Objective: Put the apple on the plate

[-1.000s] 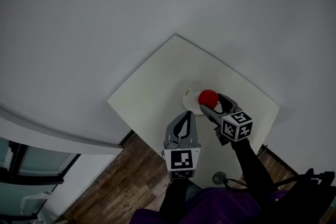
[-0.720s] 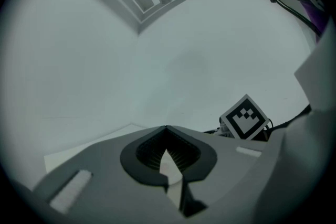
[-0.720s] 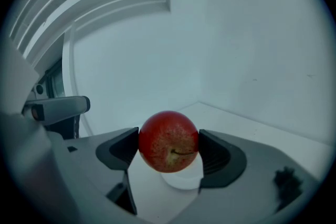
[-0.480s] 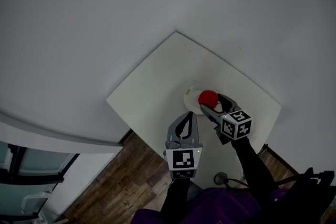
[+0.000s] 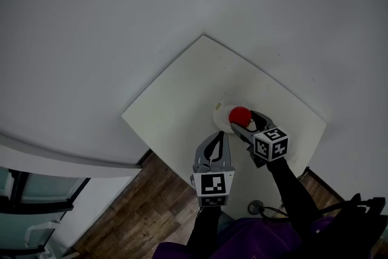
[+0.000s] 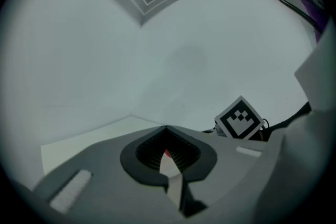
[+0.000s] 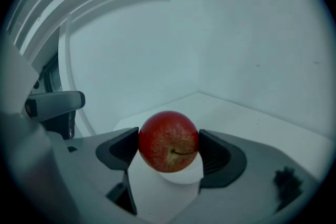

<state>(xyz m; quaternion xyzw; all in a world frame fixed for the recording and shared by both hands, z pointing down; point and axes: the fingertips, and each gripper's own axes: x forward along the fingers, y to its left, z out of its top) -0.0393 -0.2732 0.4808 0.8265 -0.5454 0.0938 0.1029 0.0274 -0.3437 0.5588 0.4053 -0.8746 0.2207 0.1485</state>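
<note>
A red apple (image 5: 240, 114) is held between the jaws of my right gripper (image 5: 242, 121), which is shut on it. In the right gripper view the apple (image 7: 168, 140) fills the gap between both pads (image 7: 127, 147), and the small white plate (image 7: 181, 176) shows directly beneath it. I cannot tell whether the apple touches the plate. In the head view the plate (image 5: 220, 112) peeks out to the apple's left on the white table (image 5: 176, 106). My left gripper (image 5: 216, 135) hovers shut and empty near the table's front edge, just left of the right one.
The square white table stands in a corner of pale walls. Dark wooden floor (image 5: 136, 215) lies below its front edge. The right gripper's marker cube (image 6: 240, 118) shows in the left gripper view. A cable (image 5: 267, 210) lies on the floor near the person's body.
Almost nothing: my right gripper still holds the apple over the plate, and both grippers have drifted only slightly.
</note>
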